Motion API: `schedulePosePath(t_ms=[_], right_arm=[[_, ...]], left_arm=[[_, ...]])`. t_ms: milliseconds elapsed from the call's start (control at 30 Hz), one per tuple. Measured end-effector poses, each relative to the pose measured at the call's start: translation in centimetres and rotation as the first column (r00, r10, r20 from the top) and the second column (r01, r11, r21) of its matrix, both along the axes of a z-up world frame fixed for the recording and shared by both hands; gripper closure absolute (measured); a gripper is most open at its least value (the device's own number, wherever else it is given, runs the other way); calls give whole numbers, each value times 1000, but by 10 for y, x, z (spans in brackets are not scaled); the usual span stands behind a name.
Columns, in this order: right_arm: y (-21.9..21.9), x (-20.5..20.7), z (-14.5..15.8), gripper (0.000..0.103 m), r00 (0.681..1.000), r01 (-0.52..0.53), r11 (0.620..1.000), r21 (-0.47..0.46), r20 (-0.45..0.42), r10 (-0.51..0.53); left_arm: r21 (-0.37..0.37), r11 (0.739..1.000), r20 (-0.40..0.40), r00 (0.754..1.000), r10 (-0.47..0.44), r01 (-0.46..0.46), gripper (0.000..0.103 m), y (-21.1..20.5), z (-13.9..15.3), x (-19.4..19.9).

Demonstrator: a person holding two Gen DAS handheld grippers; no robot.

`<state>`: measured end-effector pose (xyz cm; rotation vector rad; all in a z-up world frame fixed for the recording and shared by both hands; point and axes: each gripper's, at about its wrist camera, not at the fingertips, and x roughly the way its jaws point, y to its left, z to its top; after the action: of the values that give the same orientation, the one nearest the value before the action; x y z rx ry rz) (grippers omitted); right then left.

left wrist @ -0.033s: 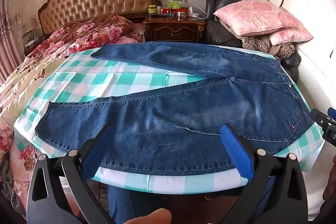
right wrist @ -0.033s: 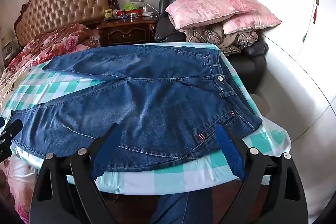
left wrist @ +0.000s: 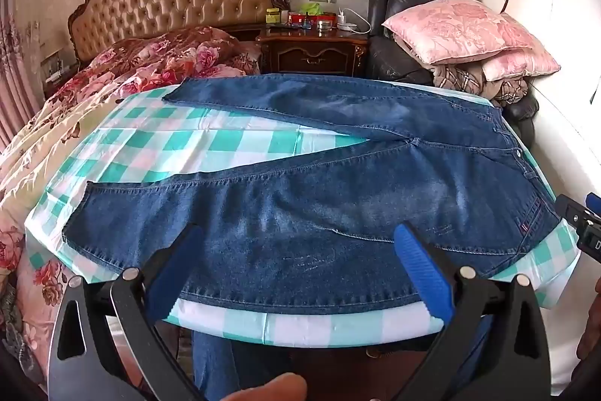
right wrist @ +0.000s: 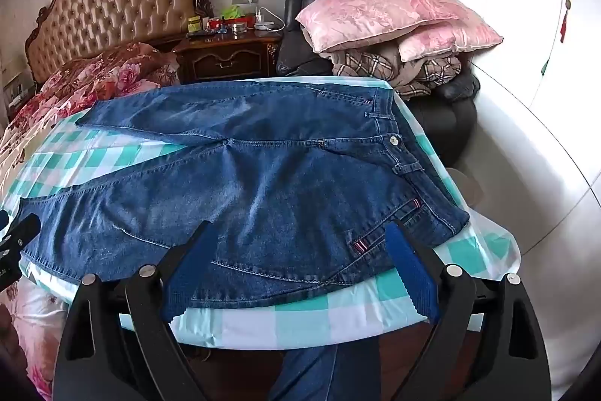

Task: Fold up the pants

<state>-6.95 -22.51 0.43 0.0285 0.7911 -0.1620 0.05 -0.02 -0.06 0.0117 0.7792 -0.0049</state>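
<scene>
1. Dark blue denim pants [left wrist: 338, 198] lie flat on the green-and-white checked worktop [left wrist: 210, 141], legs spread leftward, waistband right.
2. Left tool [left wrist: 296, 273] released, hovering at near edge.
3. Right tool [right wrist: 300, 265] released, likewise.

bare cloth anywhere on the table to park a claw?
Yes: the checked tablecloth wedge between the two legs of the jeans, widening toward the cuffs. Also the near-edge strip and the corner past the waistband. The rest is denim.
</scene>
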Motion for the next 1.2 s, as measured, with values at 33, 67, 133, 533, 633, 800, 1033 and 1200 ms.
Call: schedulePosePath(t_ms=[33, 67, 133, 533, 633, 800, 1033, 1200], right_arm=[[0, 0, 0, 15, 1000, -1, 1000, 0, 3, 1], [0, 0, 0, 15, 1000, 0, 1000, -1, 3, 0], [-1, 0, 0, 15, 1000, 1, 1000, -2, 5, -1], [-2, 2, -1, 15, 1000, 1, 1000, 0, 11, -1], [0, -1, 2, 15, 1000, 1, 1000, -1, 12, -1], [1, -1, 1, 15, 1000, 1, 1000, -2, 14, -1], [0, -1, 4, 15, 1000, 2, 1000, -2, 15, -2], [0, -1, 4, 15, 1000, 3, 1000, 0, 15, -3]], left_arm=[[0, 1000, 0, 1000, 0, 0, 2, 0, 0, 0], [2, 1000, 2, 1000, 0, 0, 2, 0, 0, 0], [2, 1000, 5, 1000, -1, 1, 2, -1, 1, -1], [-19, 1000, 10, 1000, 4, -4, 2, 0, 2, 1], [-29, 1000, 15, 1000, 8, -8, 2, 3, 3, -4], [-33, 999, 13, 1000, 8, -7, 2, 3, 3, -4], [-35, 999, 14, 1000, 8, -7, 2, 3, 3, -3], [-35, 999, 14, 1000, 8, -7, 2, 3, 3, -3]])
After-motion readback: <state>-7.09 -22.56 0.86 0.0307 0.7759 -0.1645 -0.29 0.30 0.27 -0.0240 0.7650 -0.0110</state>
